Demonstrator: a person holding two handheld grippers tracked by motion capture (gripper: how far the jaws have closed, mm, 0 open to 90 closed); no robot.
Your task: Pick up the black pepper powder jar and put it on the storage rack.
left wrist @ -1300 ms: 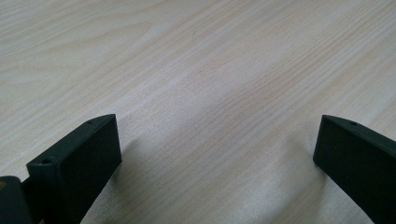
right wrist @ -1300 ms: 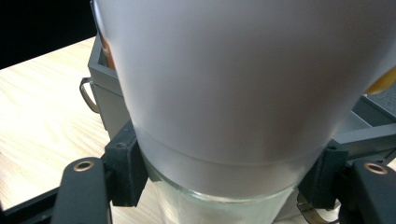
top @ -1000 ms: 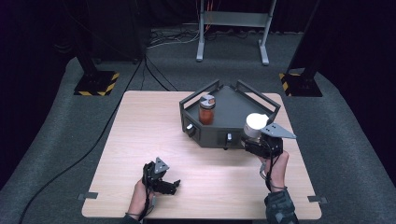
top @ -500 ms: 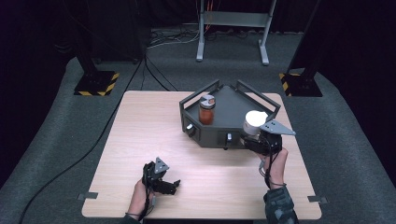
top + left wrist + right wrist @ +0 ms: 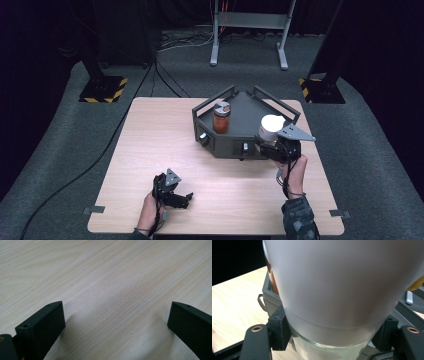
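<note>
One jar (image 5: pixel 221 117) already stood in the tray (image 5: pixel 240 145). The right gripper (image 5: pixel 274 142) clamped a white-lidded jar (image 5: pixel 342 285) at its edge, not yet set down; the left gripper (image 5: pixel 186 199) rested wide and empty.

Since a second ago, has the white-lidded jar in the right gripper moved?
Yes, slightly: the white-lidded jar, clamped in the right gripper, has shifted left along the black tray's near edge, toward the red-filled jar.

My right gripper (image 5: pixel 332 340) is clasping a clear glass jar (image 5: pixel 332 350) | its matt white lid (image 5: pixel 342 282) is looking smooth | table (image 5: pixel 105 277) is showing pale wood grain
</note>
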